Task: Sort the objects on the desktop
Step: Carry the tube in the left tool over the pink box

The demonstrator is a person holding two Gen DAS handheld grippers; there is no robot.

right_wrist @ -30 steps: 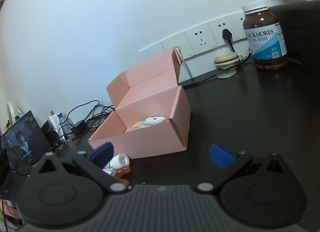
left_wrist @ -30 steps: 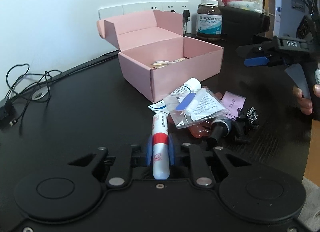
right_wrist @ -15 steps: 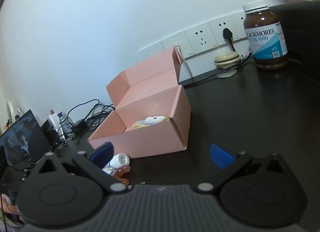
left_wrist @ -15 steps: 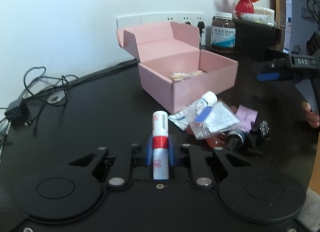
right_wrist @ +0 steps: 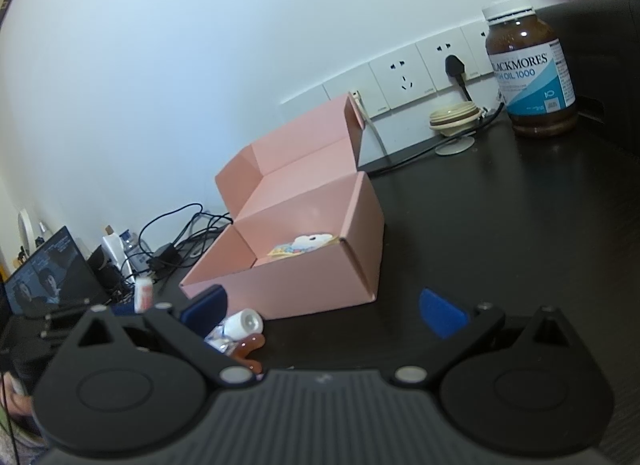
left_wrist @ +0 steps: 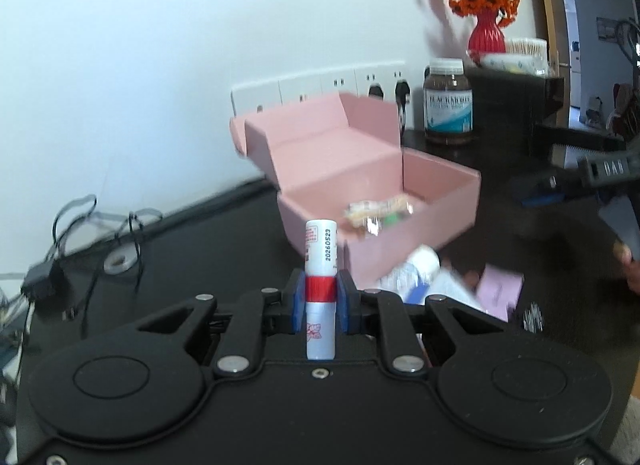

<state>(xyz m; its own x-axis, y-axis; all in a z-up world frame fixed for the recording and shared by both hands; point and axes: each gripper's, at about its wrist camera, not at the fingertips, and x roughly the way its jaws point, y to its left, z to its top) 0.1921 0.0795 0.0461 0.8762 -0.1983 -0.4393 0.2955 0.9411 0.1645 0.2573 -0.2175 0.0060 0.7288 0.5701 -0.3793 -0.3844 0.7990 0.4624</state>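
My left gripper (left_wrist: pixel 319 301) is shut on a white tube with a red band (left_wrist: pixel 320 265), held off the dark desk and pointing toward the open pink box (left_wrist: pixel 436 209). The box holds a few small packets (left_wrist: pixel 376 213). Below its front wall lie a white bottle (left_wrist: pixel 420 261), a plastic bag and a purple card (left_wrist: pixel 500 293). In the right wrist view my right gripper (right_wrist: pixel 324 311) stands open with nothing between its blue pads, just before the pink box (right_wrist: pixel 320 281). The tube (right_wrist: pixel 143 292) and the left gripper show at that view's left.
A brown supplement bottle (right_wrist: pixel 530 69) stands at the back right by the wall sockets (right_wrist: pixel 404 77). A red vase of orange flowers (left_wrist: pixel 486 13) sits on a black cabinet. Cables (left_wrist: pixel 96 233) and a screen (right_wrist: pixel 44 277) crowd the left. A small white bottle (right_wrist: pixel 244 321) lies near my right gripper.
My left gripper has risen with the tube and tilted up, so the box now sits right behind the tube's tip. The right gripper has not moved.
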